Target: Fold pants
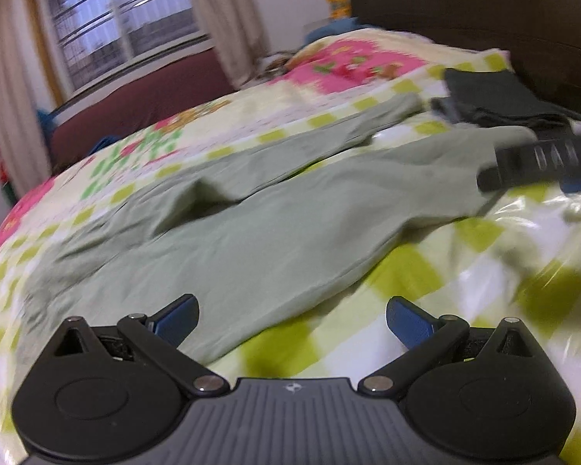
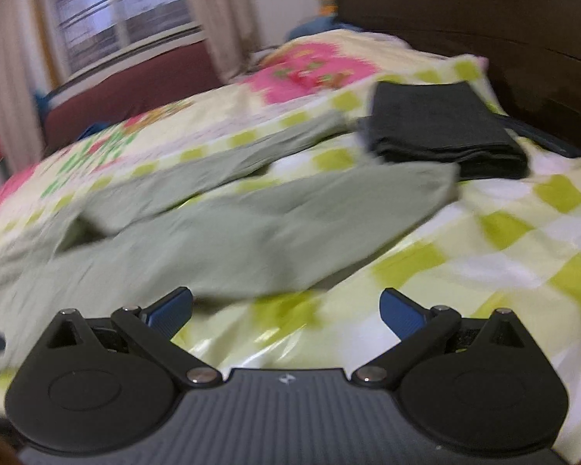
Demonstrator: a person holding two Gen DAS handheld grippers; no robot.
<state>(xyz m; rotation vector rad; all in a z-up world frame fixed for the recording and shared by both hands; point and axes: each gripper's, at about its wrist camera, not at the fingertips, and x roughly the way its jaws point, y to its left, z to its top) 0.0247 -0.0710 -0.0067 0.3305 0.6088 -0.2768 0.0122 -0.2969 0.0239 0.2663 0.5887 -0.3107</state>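
The left gripper [image 1: 292,319] had its two blue-padded fingers [image 1: 178,317] spread wide, and nothing lay between them. It hung just above the near edge of the pale green pants [image 1: 259,240], with the left pad over the cloth and the right pad over bare bedspread. The right gripper [image 2: 286,312] stood equally wide, its blue fingers [image 2: 403,316] holding nothing, poised over the bedspread just beside the near edge of the pants [image 2: 228,236]. In the left wrist view the right gripper [image 1: 538,162] also showed as a blurred dark shape at the right edge, near the end of the nearer trouser leg; its jaws could not be made out there.

The pants lay spread on the checked green, white and yellow bedspread [image 1: 464,271], wrinkled, with the two legs parted in a narrow V running toward the far right. The nearer leg was broad and mostly flat; the farther leg was thinner and lay along the border of green squares. A dark fold showed where the legs met.

Just beyond the leg ends sat a stack of folded dark garments [image 2: 441,131], close to the dark brown headboard [image 2: 484,19]. A pink floral patch [image 2: 310,69] marked the bedspread farther back. Behind the bed stood a maroon sofa [image 1: 143,100], a barred window [image 1: 116,19] and pale curtains [image 1: 220,11]. Both views were smeared with motion blur.
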